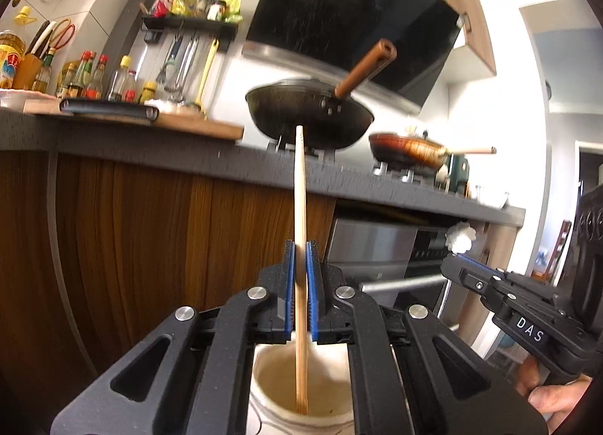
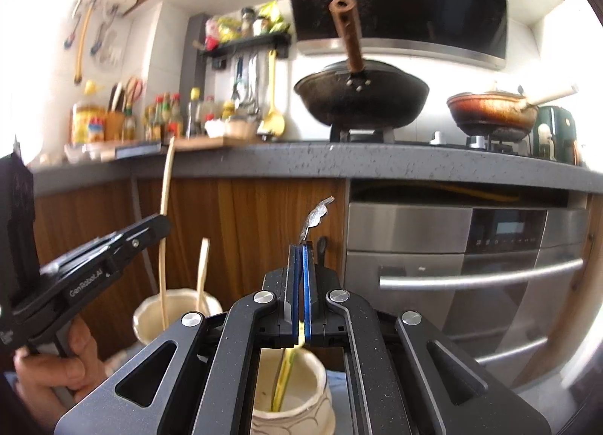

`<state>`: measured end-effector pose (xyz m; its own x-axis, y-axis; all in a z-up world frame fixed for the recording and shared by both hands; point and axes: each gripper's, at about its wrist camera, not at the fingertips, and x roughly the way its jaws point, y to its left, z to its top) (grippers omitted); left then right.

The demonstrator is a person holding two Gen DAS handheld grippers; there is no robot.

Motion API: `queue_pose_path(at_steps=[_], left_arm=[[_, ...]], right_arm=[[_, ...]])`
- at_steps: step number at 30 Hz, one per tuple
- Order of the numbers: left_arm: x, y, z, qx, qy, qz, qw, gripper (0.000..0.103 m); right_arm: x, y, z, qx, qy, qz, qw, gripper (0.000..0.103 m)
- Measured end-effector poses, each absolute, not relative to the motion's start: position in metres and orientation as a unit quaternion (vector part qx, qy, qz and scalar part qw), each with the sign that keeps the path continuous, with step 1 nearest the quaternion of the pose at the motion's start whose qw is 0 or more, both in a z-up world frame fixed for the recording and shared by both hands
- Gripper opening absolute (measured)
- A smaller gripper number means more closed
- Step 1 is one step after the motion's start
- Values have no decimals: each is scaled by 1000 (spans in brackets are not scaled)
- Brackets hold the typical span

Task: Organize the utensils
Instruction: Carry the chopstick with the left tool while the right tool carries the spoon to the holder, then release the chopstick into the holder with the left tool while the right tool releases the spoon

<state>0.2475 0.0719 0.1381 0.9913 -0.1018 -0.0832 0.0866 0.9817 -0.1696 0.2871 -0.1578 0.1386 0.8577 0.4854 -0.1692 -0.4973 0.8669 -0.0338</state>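
Observation:
My left gripper (image 1: 300, 246) is shut on a long wooden chopstick (image 1: 300, 190) that stands upright. Its lower end is inside a cream ceramic jar (image 1: 331, 389) right beneath the jaws. In the right wrist view the same gripper (image 2: 162, 224) holds that chopstick (image 2: 166, 201) over the left jar (image 2: 150, 318), where a second chopstick (image 2: 202, 273) leans. My right gripper (image 2: 301, 248) is shut on a thin metal utensil with an ornate silver handle (image 2: 319, 213). The utensil's yellowish lower part reaches down into a second cream jar (image 2: 312, 397).
Ahead runs a grey kitchen counter (image 2: 377, 163) over wooden cabinet fronts. A black wok (image 2: 361, 95) and a brown pan (image 2: 490, 111) sit on the stove. A steel oven (image 2: 471, 246) is at the right, and bottles (image 1: 86, 77) and a cutting board (image 1: 196, 127) at the left.

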Motion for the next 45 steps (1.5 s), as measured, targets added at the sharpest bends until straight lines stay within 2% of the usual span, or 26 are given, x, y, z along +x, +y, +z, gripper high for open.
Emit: queue_pose_path(at_steps=[9, 22, 30, 33, 35, 38, 40, 45], left_arm=[[258, 64, 119, -59, 119, -23, 991, 6], [269, 58, 108, -29, 173, -11, 984, 6], [267, 55, 109, -26, 173, -15, 984, 7], [265, 55, 111, -26, 170, -16, 985, 8], [263, 57, 113, -28, 168, -16, 985, 10], [257, 59, 114, -29, 161, -13, 986, 32], [252, 60, 116, -32, 155, -15, 987, 37], [238, 65, 122, -33, 148, -20, 988, 37]], right_arm=[[293, -134, 106, -109, 126, 263, 950, 3], [303, -128, 93, -104, 155, 259, 948, 3], [305, -131, 95, -97, 156, 252, 950, 10], [301, -134, 97, -94, 149, 253, 951, 19], [297, -136, 100, -90, 145, 256, 952, 24], [293, -140, 105, -84, 139, 258, 952, 29], [291, -143, 107, -78, 139, 259, 953, 32], [286, -150, 108, -78, 136, 252, 955, 34]])
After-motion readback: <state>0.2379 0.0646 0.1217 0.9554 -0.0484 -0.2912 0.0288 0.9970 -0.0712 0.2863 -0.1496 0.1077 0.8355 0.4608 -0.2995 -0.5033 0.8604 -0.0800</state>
